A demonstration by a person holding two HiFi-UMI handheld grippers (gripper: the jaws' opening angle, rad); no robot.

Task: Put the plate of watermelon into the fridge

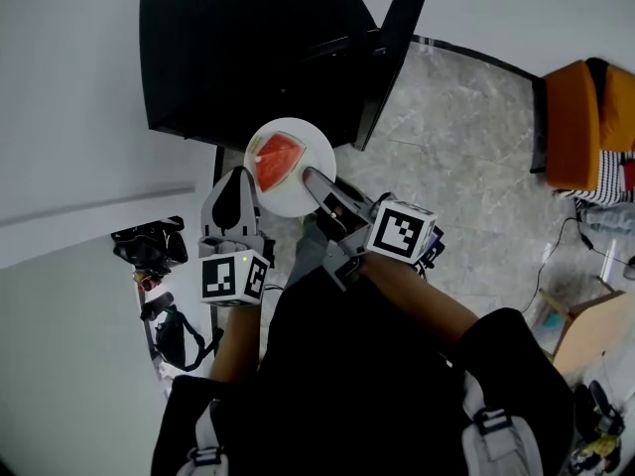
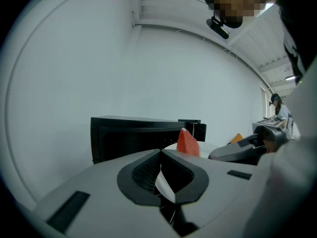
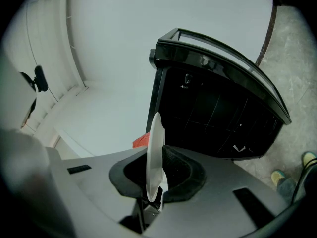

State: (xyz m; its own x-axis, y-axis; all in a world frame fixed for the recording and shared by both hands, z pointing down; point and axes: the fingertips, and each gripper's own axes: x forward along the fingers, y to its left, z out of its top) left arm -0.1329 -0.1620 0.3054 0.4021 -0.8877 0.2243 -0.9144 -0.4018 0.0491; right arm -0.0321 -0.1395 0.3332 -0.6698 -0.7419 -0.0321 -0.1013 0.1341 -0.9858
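Plate [image 1: 310, 147] held level in front of the black fridge [image 1: 248, 48].
Your left gripper [image 1: 241, 188] and right gripper [image 1: 319, 184] are each clamped on the round white plate's near rim. The red watermelon [image 1: 279, 160] wedge lies on the plate's left half, its long axis slanting from near-left to far-right, toward the fridge.

Your light is soft, even and rather dim, with only faint shadows. Both gripper views bend strongly and turn black at the corners. The fridge [image 3: 218, 118] interior shows almost pure black; the near jaws look soft.
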